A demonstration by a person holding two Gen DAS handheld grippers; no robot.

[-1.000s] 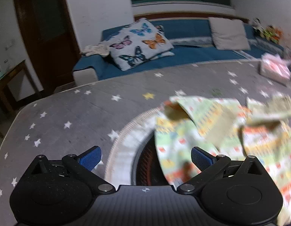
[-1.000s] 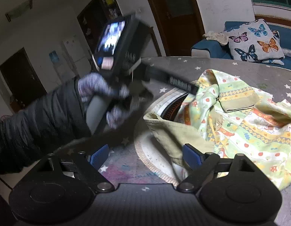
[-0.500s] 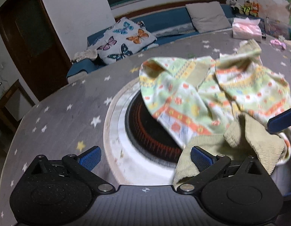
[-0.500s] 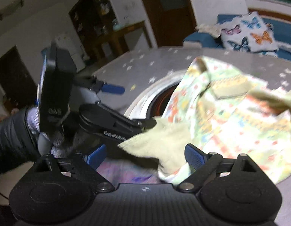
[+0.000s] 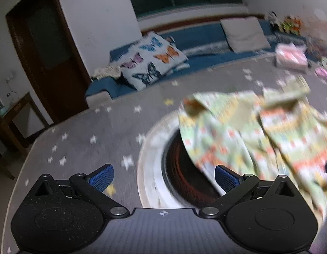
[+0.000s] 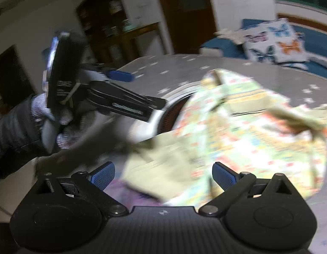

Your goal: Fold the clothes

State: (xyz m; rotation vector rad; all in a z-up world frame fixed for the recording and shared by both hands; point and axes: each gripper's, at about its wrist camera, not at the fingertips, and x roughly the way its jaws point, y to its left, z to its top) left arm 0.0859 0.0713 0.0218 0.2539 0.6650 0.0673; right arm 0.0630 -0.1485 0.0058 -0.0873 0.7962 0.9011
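A child's garment [image 5: 258, 131] with a green, yellow and orange print lies crumpled on the grey star-patterned table cover [image 5: 95, 135], partly over a round dark inset [image 5: 180, 175]. It also shows in the right wrist view [image 6: 243, 131], with a plain yellow-green cuff [image 6: 163, 169] toward me. My left gripper [image 5: 163, 178] is open and empty, just left of the garment's near edge. My right gripper [image 6: 163, 177] is open, with the cuff lying between its fingers. The left gripper also shows in the right wrist view [image 6: 133, 91], beside the garment. Both views are blurred.
A blue sofa [image 5: 205, 59] with a butterfly cushion [image 5: 152, 61] and a grey cushion [image 5: 246, 35] runs behind the table. A pink box [image 5: 292, 58] stands at the table's far right. A dark wooden door [image 5: 47, 48] and a side table [image 5: 11, 114] are at left.
My left gripper has pulled back to the left, away from the garment; the cuff that lay at its right finger is out of its view. The right gripper stays low over the cuff.
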